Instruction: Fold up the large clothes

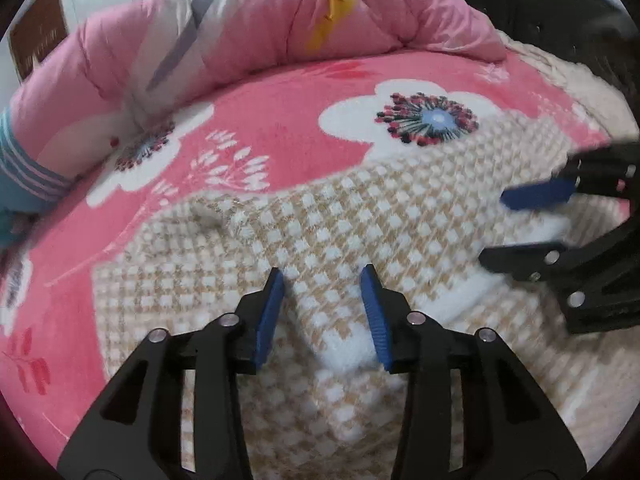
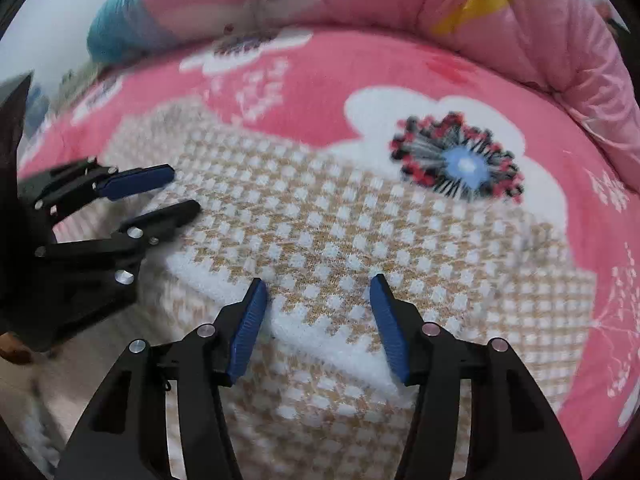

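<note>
Both the left gripper [image 1: 322,280] and right gripper [image 2: 318,288] are hovering unclenched over the checked sweater [image 1: 360,216], risking its white hem [image 2: 332,344] springing unfolded.

The pink quilt [image 1: 256,28] heaped beyond the checked sweater [image 1: 360,216] runs off the top edge in both views, so its full extent cannot be told. A yellow patch [image 1: 332,16] on it is smeared; its shape is unreadable. Left of the sweater, a blue striped cloth [image 1: 24,176] is cut by the left wrist view's rim. The sweater's near part is hidden beneath the left gripper [image 1: 323,280] and, in the right wrist view, beneath the right gripper [image 2: 319,286]. There the sweater's left side dissolves into blur.
</note>
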### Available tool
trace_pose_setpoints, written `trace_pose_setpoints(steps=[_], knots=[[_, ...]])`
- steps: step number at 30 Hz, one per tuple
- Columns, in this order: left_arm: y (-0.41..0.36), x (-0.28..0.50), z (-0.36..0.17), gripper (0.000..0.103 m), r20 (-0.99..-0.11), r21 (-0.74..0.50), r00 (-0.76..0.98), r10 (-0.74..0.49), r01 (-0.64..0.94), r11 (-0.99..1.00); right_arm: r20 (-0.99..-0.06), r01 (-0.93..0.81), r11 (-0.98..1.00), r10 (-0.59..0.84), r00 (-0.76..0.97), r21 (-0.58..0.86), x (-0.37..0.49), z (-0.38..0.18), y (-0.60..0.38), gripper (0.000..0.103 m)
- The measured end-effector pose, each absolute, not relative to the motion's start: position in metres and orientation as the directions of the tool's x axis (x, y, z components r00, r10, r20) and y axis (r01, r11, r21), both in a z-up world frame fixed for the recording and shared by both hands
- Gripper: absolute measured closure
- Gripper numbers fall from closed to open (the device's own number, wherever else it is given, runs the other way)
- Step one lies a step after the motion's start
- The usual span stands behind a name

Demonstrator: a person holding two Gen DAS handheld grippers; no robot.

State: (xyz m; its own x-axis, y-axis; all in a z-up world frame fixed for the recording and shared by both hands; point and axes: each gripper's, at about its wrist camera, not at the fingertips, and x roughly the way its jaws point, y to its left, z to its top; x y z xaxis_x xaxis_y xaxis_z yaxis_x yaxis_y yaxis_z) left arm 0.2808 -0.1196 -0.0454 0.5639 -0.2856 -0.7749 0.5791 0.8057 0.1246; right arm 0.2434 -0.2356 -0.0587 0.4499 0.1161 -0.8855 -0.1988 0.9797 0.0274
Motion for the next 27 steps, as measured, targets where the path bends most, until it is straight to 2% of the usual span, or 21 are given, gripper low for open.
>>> trace_pose_setpoints(steps=[4, 8, 10, 12, 15, 20, 24, 27], knots=[[-0.094, 0.272, -0.032, 0.055, -0.788, 0.061, 0.534, -0.306, 0.562, 0.825, -0.890, -0.151, 0.987, 0.121, 0.440, 0.059, 0.215, -0.051, -0.250, 0.048], [-0.066, 0.250, -0.018, 0.055, -0.786, 0.036, 0.538, -0.305, 0.532, 0.846, -0.893, -0.076, 0.993, 0.117, 0.435, 0.093, 0.181, -0.039, -0.270, 0.047], [-0.047, 0.236, -0.008, 0.054, -0.773, -0.007, 0.540, -0.333, 0.518, 0.855, -0.863, -0.076, 0.986, 0.165, 0.478, 0.147, 0.155, -0.021, -0.275, 0.047], [-0.019, 0.214, 0.004, 0.045, -0.751, -0.047, 0.561, -0.348, 0.480, 0.876, -0.839, -0.084, 0.983, 0.185, 0.511, 0.166, 0.132, -0.005, -0.275, 0.034], [0.016, 0.185, 0.009, 0.042, -0.735, -0.076, 0.593, -0.329, 0.411, 0.908, -0.800, -0.130, 0.970, 0.242, 0.549, 0.204, 0.091, 0.007, -0.265, 0.022], [0.059, 0.140, -0.007, 0.042, -0.740, -0.096, 0.611, -0.281, 0.318, 0.943, -0.795, -0.175, 0.956, 0.294, 0.531, 0.236, 0.054, -0.013, -0.241, 0.019], [0.069, 0.118, -0.024, 0.042, -0.737, -0.136, 0.604, -0.303, 0.307, 0.942, -0.830, -0.213, 0.952, 0.298, 0.471, 0.221, 0.044, -0.052, -0.216, 0.019], [0.066, 0.114, -0.032, 0.043, -0.740, -0.093, 0.613, -0.278, 0.316, 0.944, -0.836, -0.213, 0.960, 0.264, 0.481, 0.181, 0.039, -0.067, -0.207, 0.019]])
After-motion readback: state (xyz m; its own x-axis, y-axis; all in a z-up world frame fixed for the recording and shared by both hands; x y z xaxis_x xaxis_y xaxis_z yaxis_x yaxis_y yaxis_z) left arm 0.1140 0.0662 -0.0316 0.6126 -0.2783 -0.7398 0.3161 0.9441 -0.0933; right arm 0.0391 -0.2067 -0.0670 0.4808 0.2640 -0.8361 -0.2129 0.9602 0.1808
